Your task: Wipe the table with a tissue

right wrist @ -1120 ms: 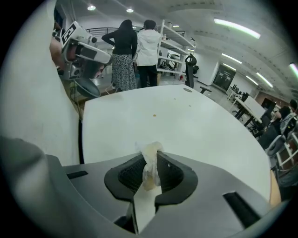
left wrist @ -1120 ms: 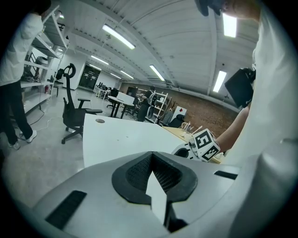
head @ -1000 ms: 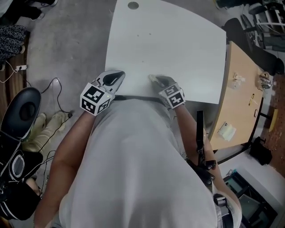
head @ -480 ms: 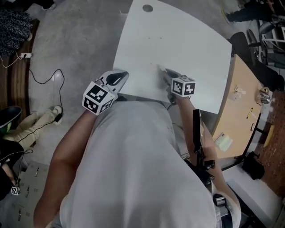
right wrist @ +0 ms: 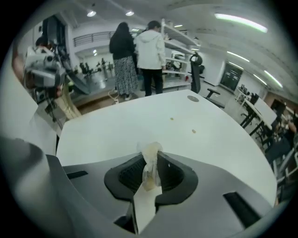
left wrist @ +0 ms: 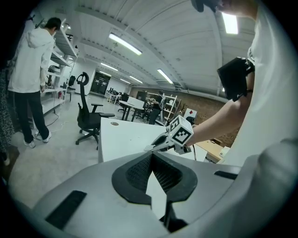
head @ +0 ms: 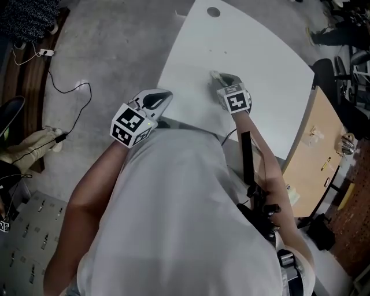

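Note:
My right gripper [head: 218,77] is shut on a crumpled pale tissue [right wrist: 150,163] and holds it down against the white table [head: 260,63], a little in from the near edge. In the right gripper view the tissue bulges out between the pads of the right gripper [right wrist: 151,155]. Two small specks [right wrist: 171,119] lie on the table beyond it. My left gripper [head: 166,93] hovers at the table's near left edge, shut with nothing in it. In the left gripper view the left gripper [left wrist: 152,155] points across at the right gripper [left wrist: 151,148].
A round cable hole [head: 213,11] sits at the table's far end. A wooden desk [head: 324,144] adjoins on the right. Cables [head: 63,92] trail on the floor at the left. An office chair [left wrist: 88,116] and standing people [right wrist: 139,51] are beyond the table.
My right gripper has slid the tissue away from the near edge, farther onto the table. The left gripper has stayed by the near left edge.

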`<state>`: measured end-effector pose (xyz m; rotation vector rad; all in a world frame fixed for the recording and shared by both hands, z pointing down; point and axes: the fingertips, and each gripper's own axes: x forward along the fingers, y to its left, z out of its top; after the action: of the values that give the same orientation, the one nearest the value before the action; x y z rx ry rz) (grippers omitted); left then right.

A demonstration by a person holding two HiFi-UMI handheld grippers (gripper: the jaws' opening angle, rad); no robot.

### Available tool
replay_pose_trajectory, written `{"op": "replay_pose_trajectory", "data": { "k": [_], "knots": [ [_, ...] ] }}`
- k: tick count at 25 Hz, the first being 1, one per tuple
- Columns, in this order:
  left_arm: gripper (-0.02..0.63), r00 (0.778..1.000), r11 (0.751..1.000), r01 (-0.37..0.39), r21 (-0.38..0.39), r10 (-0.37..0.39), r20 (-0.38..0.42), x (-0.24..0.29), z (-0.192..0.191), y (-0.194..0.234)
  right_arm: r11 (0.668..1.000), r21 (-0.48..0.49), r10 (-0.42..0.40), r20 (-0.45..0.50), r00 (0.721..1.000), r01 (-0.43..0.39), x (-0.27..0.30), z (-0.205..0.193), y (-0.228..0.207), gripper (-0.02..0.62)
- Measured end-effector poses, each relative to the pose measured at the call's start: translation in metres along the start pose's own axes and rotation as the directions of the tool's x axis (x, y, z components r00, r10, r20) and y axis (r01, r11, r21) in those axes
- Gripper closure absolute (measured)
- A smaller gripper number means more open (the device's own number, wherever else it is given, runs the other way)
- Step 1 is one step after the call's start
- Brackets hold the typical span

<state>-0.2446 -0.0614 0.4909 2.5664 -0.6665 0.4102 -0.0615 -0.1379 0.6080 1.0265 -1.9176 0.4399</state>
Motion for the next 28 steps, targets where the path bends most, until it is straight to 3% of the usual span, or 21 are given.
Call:
{"op": "replay_pose_trajectory", "data": {
  "k": [2, 8, 15, 18, 20, 24, 28],
  "knots": [
    [0.598, 1.000, 1.000, 0.003, 0.000, -0.003, -0.002, 0.002, -0.001, -0.001, 0.996, -0.090, -0.014, -0.005, 1.000, 0.014, 0.000, -0.005, 0.010, 0.531],
    [0.598, 1.000, 1.000, 0.028, -0.003, -0.028, -0.010, 0.014, -0.001, -0.003, 0.976, -0.213, 0.033, -0.003, 0.999, -0.033, -0.010, -0.014, 0.050, 0.531],
    [0.598, 0.999, 0.999, 0.043, -0.001, -0.043, -0.009, 0.021, 0.003, -0.004, 0.961, -0.216, 0.172, -0.018, 0.985, -0.172, -0.025, -0.028, 0.098, 0.531],
    [0.598, 0.999, 0.999, 0.031, -0.007, -0.031, -0.004, 0.019, 0.003, 0.002, 0.924, -0.135, 0.356, -0.037, 0.934, -0.358, -0.032, -0.033, 0.126, 0.531],
    [0.598, 1.000, 1.000, 0.019, -0.013, -0.019, 0.002, 0.017, 0.004, 0.005, 0.907, -0.043, 0.419, 0.001, 0.908, -0.419, -0.037, -0.031, 0.128, 0.531],
    [0.598, 1.000, 0.999, -0.010, -0.033, 0.010, 0.009, 0.016, 0.004, 0.012, 0.912, 0.168, 0.356, 0.123, 0.926, -0.373, -0.036, -0.018, 0.081, 0.531],
    [0.598, 0.999, 0.998, -0.034, -0.055, 0.034, 0.007, 0.018, 0.000, 0.017, 0.928, 0.228, 0.266, 0.147, 0.953, -0.294, -0.026, -0.006, 0.020, 0.531]
  ]
}}
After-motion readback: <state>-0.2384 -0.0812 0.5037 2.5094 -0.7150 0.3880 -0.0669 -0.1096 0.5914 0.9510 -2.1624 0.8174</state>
